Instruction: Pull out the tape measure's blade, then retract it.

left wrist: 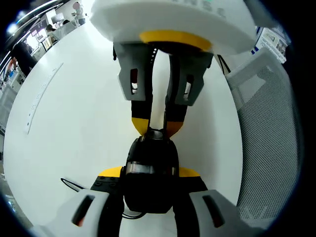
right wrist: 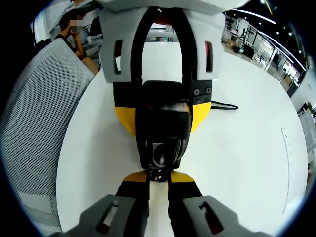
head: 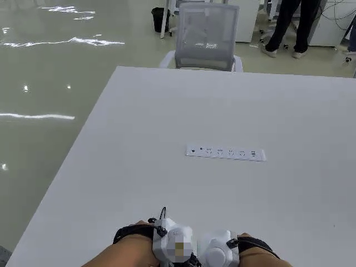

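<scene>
A wide white table took most of the head view, and behind its far edge stood a grey mesh office chair. Further back a person in dark trousers stood on the shiny floor. A long white power strip lay flat near the middle of the table; its markings were too small to read. At the near edge, the two grippers were held close together and faced each other. The left gripper had its yellow-padded jaws pressed on both sides of the black tape measure, which it held just above the table. The right gripper had its jaws pinched together at the front mouth of the case, with a narrow pale strip, seemingly the blade, between them. Hardly any blade was out. Some green letters on the right gripper's white housing were cut off and not readable.
</scene>
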Demonstrator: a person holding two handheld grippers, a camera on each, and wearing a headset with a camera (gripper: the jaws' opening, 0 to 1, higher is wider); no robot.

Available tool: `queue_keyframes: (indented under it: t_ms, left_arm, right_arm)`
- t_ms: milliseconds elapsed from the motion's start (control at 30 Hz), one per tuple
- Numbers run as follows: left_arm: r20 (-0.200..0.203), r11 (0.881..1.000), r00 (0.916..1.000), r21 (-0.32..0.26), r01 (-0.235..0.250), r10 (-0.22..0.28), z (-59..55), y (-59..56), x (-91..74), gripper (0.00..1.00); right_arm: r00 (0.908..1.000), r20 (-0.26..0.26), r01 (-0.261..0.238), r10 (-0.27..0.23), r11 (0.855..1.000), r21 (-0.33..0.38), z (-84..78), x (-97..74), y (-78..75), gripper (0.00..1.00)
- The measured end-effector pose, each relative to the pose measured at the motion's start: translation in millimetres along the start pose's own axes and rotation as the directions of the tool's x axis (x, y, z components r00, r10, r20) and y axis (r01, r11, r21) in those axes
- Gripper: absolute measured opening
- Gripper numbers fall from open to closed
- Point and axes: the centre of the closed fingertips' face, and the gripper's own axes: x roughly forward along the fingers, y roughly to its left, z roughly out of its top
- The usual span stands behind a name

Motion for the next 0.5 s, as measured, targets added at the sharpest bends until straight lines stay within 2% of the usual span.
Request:
queue_keyframes:
  t_ms: [333, 500]
  left_arm:
    - [0.004, 1.0, 1.0, 0.001, -0.005, 0.005, -0.7, 0.5, 0.2, 0.34]
    - [0.005, 1.0, 1.0, 0.001, -0.002, 0.002, -0.9, 0.4, -0.2, 0.34]
  right_arm:
    - [1.0, 0.002, -0.008, 0.008, 1.0, 0.028, -2.9, -1.8, -0.9, 0.11]
    - [1.0, -0.003, -0.006, 0.006, 1.0, 0.018, -3.3, -2.3, -0.5, 0.11]
